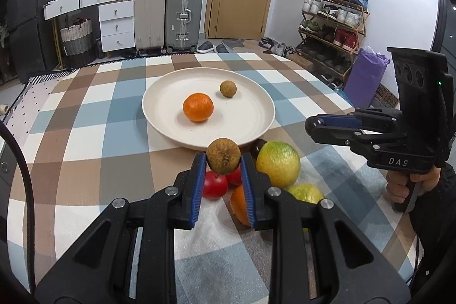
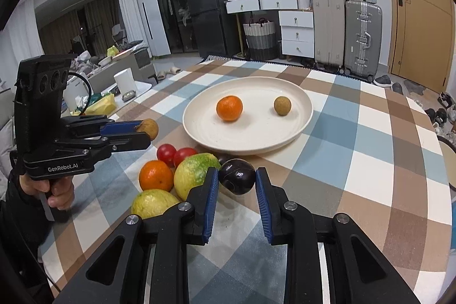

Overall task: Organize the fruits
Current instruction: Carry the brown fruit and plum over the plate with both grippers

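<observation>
My left gripper (image 1: 223,161) is shut on a brown longan (image 1: 223,156) and holds it above the fruit pile, just short of the cream plate (image 1: 159,118). The plate holds an orange tangerine (image 1: 198,107) and another longan (image 1: 228,88). In the right wrist view, my right gripper (image 2: 237,175) is open, with a dark purple passion fruit (image 2: 236,176) between its pads on the cloth. The pile holds two red tomatoes (image 2: 176,154), a tangerine (image 2: 156,175) and two yellow-green guavas (image 2: 192,175).
The table carries a checked cloth (image 1: 85,133). The right gripper body (image 1: 384,138) is at the right of the left wrist view. Suitcases (image 1: 168,14), drawers, a door and a shoe rack (image 1: 330,22) stand beyond the table.
</observation>
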